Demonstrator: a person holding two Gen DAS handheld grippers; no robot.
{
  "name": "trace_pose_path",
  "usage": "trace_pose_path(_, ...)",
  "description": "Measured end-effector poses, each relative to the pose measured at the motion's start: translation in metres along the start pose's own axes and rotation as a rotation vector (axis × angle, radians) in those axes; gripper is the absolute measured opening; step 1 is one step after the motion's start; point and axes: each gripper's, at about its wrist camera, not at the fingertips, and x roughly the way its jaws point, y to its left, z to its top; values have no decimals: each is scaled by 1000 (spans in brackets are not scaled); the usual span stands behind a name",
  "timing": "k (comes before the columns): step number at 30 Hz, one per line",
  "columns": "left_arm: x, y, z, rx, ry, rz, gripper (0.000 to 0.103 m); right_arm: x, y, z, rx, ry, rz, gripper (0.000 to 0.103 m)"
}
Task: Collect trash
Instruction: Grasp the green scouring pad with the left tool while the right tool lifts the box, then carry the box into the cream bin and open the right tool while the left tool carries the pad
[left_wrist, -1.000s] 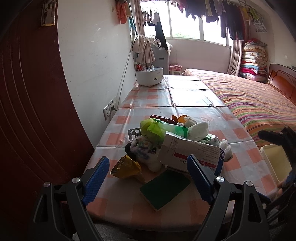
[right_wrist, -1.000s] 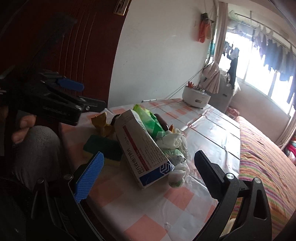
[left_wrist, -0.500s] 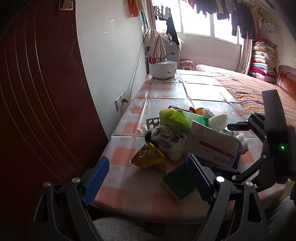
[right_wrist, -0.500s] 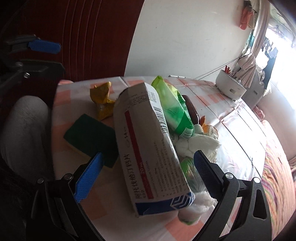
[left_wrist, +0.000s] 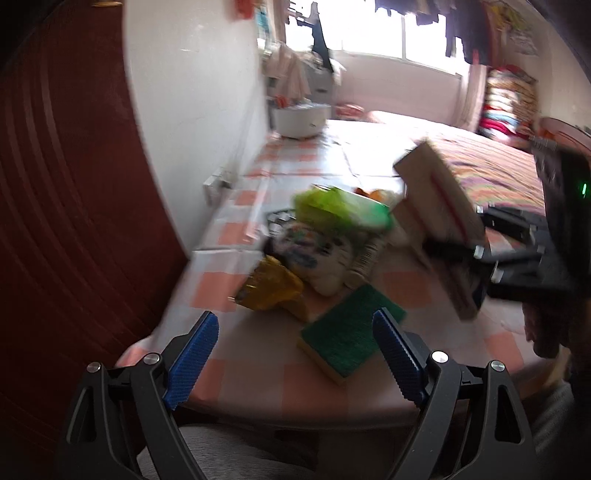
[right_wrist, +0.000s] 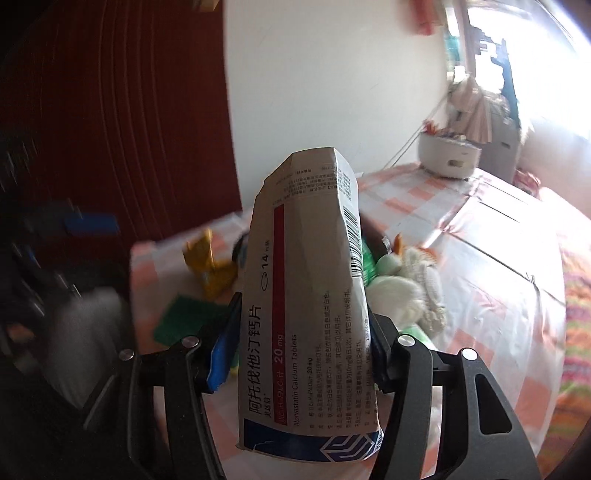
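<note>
A white medicine box (right_wrist: 303, 295) with a red stripe stands tilted up between the pads of my right gripper (right_wrist: 304, 332), lifted off the trash pile. The jaws are closing and both pads press on its sides. In the left wrist view the same box (left_wrist: 439, 221) hangs at the right above the table. My left gripper (left_wrist: 294, 317) is open and empty near the table's front edge. Just beyond it lie a yellow wrapper (left_wrist: 269, 288) and a green sponge (left_wrist: 351, 332). Behind them are a printed white packet (left_wrist: 317, 258) and a green plastic bag (left_wrist: 340, 210).
The table (left_wrist: 258, 387) has a pink-checked cloth. White crumpled tissues (right_wrist: 413, 291) lie behind the box. A white pot (left_wrist: 299, 118) stands at the far end by the wall. A dark red door (left_wrist: 74, 184) is at the left, a striped bed (left_wrist: 498, 166) at the right.
My right gripper has shut on the medicine box and raised it off the pile, tipping it upright. The left gripper has drifted slightly lower and stayed open.
</note>
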Motion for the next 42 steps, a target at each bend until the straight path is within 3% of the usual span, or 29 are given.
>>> trace_pose_path(3,6,-10,5,126,38,-149,83,-34,-1,0,20,-90,-13,56)
trace_pose_path(5,7,-17,7,211,18,-201,83,-52,-2,-5,34,-128,-19,56)
trace_pose_path(9,24,-34,13,405,88,-285,83,-75,-10,-19,76,-160,-23,56)
trace_pose_path(11,34,-44,15,476,118,-291,83,-82,-17,-21,97,-171,-30,56)
trace_pose_path(17,72,-56,22,566,263,-364,83,-103,-24,-30,132,-211,-31,57)
trace_pose_path(25,109,-63,16,585,401,-367,83,-123,-28,-43,144,-254,-32,57)
trace_pose_path(30,113,-61,15,563,376,-342,79,-134,-32,-46,163,-269,-63,57)
trace_pose_path(32,110,-59,15,533,359,-338,59,-138,-33,-48,170,-274,-82,57)
trace_pose_path(36,111,-59,18,457,352,-350,58,-145,-40,-52,194,-287,-105,57)
trace_pose_path(42,103,-62,23,378,277,-338,57,-159,-48,-56,224,-312,-163,57)
